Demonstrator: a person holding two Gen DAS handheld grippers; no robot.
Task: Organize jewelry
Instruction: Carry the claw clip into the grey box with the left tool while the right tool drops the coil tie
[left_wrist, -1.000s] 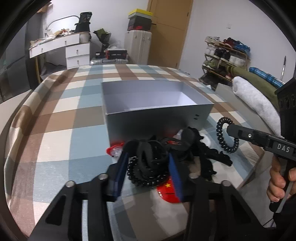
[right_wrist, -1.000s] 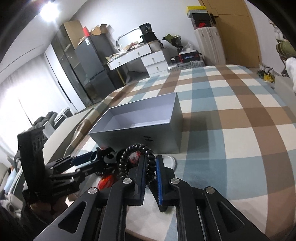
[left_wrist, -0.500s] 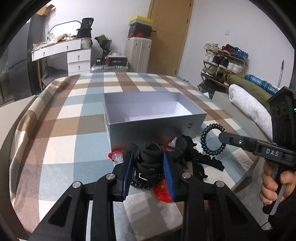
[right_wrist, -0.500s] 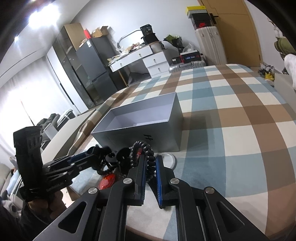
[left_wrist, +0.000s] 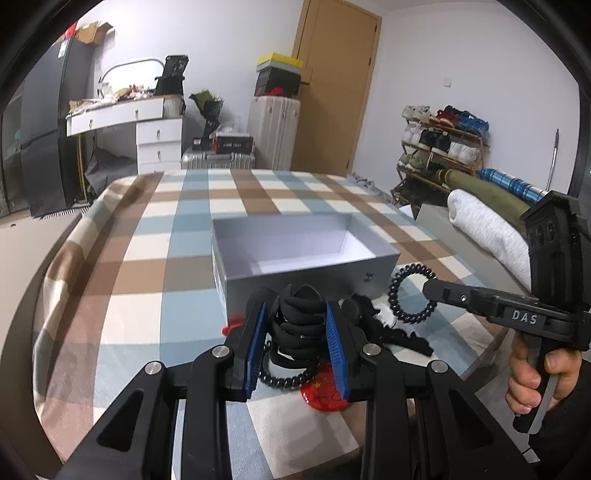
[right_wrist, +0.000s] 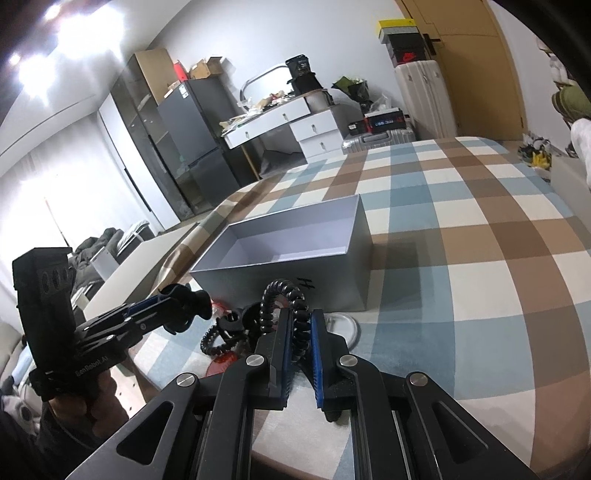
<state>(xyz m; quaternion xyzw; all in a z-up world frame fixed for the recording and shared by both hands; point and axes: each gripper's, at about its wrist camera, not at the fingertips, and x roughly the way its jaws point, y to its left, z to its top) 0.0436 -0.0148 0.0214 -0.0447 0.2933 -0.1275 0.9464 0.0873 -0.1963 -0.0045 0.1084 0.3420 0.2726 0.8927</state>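
An open grey box (left_wrist: 306, 254) stands on the checked tablecloth; it also shows in the right wrist view (right_wrist: 295, 254). My left gripper (left_wrist: 295, 334) is shut on a black hair claw clip (left_wrist: 301, 325), lifted just before the box's near wall. My right gripper (right_wrist: 297, 332) is shut on a black spiral hair tie (right_wrist: 284, 295), held up near the box's front right corner; the tie shows in the left wrist view (left_wrist: 412, 297) too. A pile of black hair accessories (left_wrist: 384, 328) and a red round item (left_wrist: 325, 395) lie in front of the box.
The table edge (left_wrist: 476, 365) runs close on the right. A clear ring (right_wrist: 345, 325) lies by the box. A second spiral tie (right_wrist: 216, 341) lies in the pile. A sofa with a white blanket (left_wrist: 484, 225) stands beyond the table.
My left gripper closed on the black claw clip and lifted it. My right gripper rose with the spiral tie, nearer the box.
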